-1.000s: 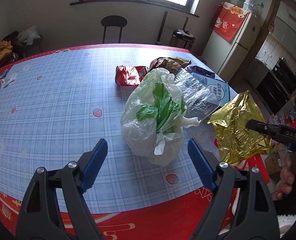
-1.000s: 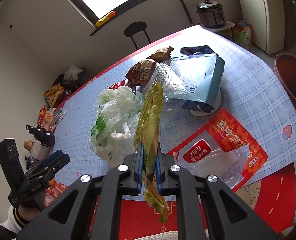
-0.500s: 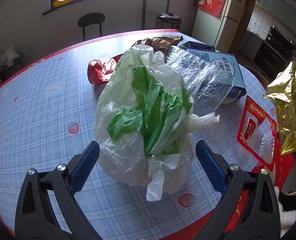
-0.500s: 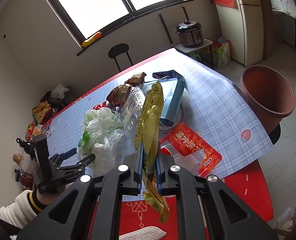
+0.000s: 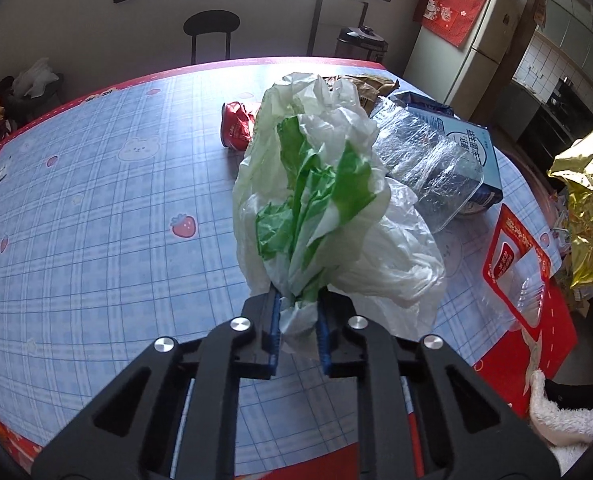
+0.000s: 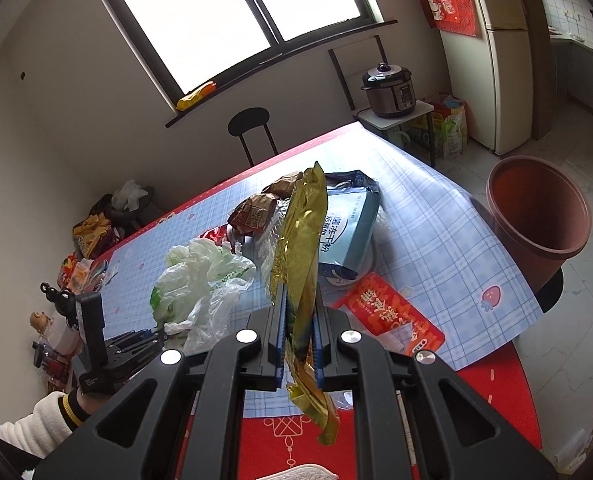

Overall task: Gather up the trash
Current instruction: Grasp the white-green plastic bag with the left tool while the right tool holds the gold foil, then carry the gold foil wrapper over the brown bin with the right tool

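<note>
My left gripper (image 5: 296,312) is shut on the near end of a crumpled white and green plastic bag (image 5: 320,200) on the blue checked table (image 5: 96,220). The bag also shows in the right wrist view (image 6: 200,280), with the left gripper (image 6: 156,336) at its near end. My right gripper (image 6: 298,320) is shut on a gold foil wrapper (image 6: 300,240) held above the table's near right edge; the wrapper shows at the right edge of the left wrist view (image 5: 588,208). A brown bin (image 6: 540,216) stands off the table's right side.
On the table beyond the bag lie a clear plastic tray (image 5: 428,168), a light blue package (image 6: 348,232), a red and clear pouch (image 6: 392,316), a red wrapper (image 5: 236,124) and brown wrappers (image 6: 256,212). A stool (image 5: 212,28) stands by the far wall.
My left gripper closed on the near end of the white and green bag. My right gripper kept the gold wrapper and drew back and up from the table.
</note>
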The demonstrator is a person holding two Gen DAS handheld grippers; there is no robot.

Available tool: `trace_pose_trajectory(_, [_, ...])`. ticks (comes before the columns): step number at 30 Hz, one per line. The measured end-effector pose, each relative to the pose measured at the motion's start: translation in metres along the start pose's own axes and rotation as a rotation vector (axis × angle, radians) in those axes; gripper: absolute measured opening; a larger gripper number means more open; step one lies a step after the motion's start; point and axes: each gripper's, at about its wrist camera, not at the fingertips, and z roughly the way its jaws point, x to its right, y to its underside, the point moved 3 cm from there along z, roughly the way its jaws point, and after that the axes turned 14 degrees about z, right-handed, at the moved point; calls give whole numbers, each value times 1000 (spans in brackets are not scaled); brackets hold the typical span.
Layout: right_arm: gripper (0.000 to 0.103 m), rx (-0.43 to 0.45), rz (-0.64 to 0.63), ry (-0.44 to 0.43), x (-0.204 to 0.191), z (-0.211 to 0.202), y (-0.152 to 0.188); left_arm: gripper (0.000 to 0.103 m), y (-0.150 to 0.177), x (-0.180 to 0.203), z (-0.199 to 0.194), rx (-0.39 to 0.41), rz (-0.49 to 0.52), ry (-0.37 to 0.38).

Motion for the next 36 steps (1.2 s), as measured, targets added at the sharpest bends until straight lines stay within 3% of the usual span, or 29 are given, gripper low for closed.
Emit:
trace_pose_trajectory(10, [12,27,-54,-77,-34,-1,-5,18,9,-27,-87,140,-89,-71])
trace_pose_trajectory(19, [12,14,-132,-77,-46,4,2,18,-3,-21,-121,221,-107,-76])
trace_pose_trajectory(29, [12,36,-103,-62,2,-10,-27,18,-42,26,-117,242,-70,-56])
trace_pose_trajectory(36, [12,56,-41,-43,78,-26,-84,18,-78,86,-114,261,-118,-65])
